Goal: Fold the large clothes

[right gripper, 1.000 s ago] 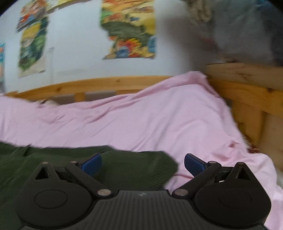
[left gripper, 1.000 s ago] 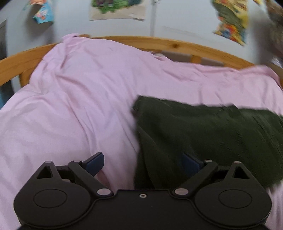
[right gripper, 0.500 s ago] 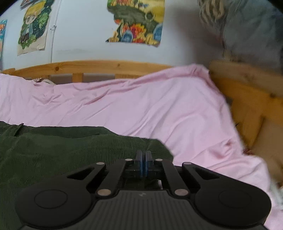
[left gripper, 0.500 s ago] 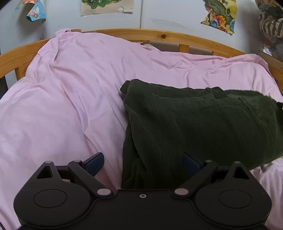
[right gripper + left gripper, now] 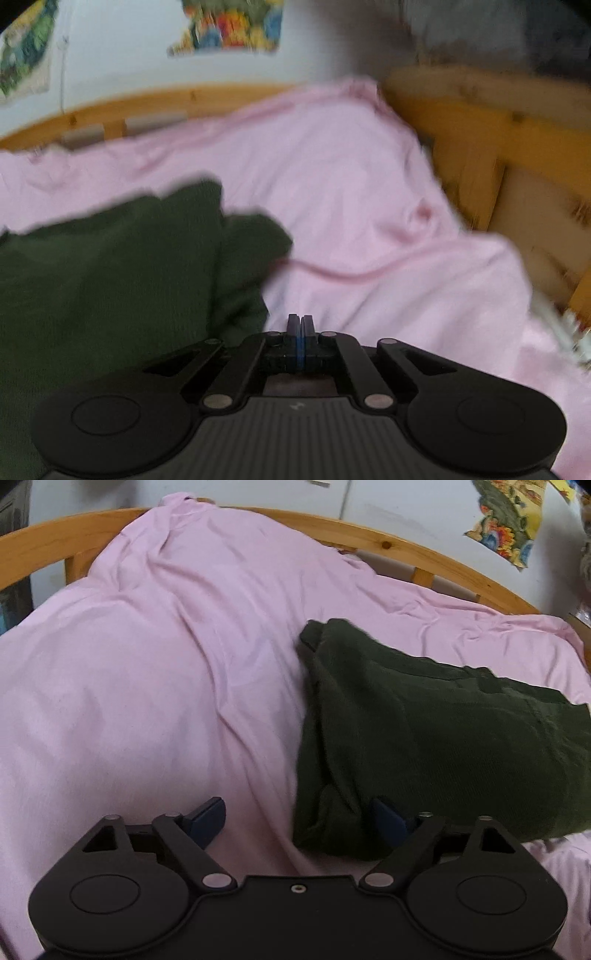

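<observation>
A dark green corduroy garment [image 5: 424,738] lies folded on the pink sheet [image 5: 147,683]. My left gripper [image 5: 299,818] is open just above the sheet, its right finger [image 5: 388,818] over the garment's near left corner. In the right wrist view the garment [image 5: 110,277] lies at the left, blurred. My right gripper [image 5: 300,328] is shut with nothing visible between the pads, over the pink sheet [image 5: 369,221] just right of the garment's right edge.
A wooden bed frame [image 5: 369,539] curves round the far side and stands close on the right [image 5: 480,147]. Posters hang on the white wall [image 5: 229,29]. A grey heap [image 5: 480,33] rests on the right rail.
My right gripper closed half a second ago and has since moved right, off the garment and over the sheet. My left gripper stayed open and shifted left toward the garment's left edge.
</observation>
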Demonstrator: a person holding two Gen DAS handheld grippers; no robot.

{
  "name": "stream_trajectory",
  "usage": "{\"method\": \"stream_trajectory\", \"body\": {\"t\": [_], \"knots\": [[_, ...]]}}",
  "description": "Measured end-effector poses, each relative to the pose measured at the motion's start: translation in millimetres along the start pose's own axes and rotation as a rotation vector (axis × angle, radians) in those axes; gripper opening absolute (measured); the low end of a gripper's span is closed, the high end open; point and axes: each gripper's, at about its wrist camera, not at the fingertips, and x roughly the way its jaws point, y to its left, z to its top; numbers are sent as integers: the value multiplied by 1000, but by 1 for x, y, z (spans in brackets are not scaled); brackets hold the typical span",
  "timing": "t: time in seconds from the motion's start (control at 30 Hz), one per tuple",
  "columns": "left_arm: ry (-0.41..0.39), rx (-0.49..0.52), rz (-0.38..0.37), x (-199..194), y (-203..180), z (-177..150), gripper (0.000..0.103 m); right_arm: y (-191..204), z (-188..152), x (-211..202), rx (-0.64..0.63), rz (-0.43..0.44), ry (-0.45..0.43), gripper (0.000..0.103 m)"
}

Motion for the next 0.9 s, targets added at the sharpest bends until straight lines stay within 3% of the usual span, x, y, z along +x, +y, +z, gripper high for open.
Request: {"method": "stream_trajectory", "body": {"t": [0.07, 0.13, 0.2, 0.27, 0.47, 0.57, 0.67, 0.9], "knots": [[-22, 41, -4, -10, -9, 2, 87, 13, 10, -19, -54, -16, -76, 2], [-38, 70, -25, -18, -20, 4, 89, 33, 25, -39, -102, 5, -162, 11], [-44, 65, -49, -23, -31, 2, 92, 52, 37, -52, -125, 53, -216, 50], [-48, 32, -71, -29, -42, -3, 96, 75, 47, -58, -134, 156, -234, 64], [43, -112, -185, -26, -57, -33, 102, 155, 43, -38, -250, 374, -175, 76], [85, -167, -206, -12, -57, -43, 102, 176, 27, -16, -281, 381, -146, 85], [101, -215, -197, -2, -55, -49, 102, 183, 1, 1, -313, 353, -211, 93], [12, -249, -208, 5, -52, -42, 102, 180, -9, 5, -281, 346, -209, 97]]}}
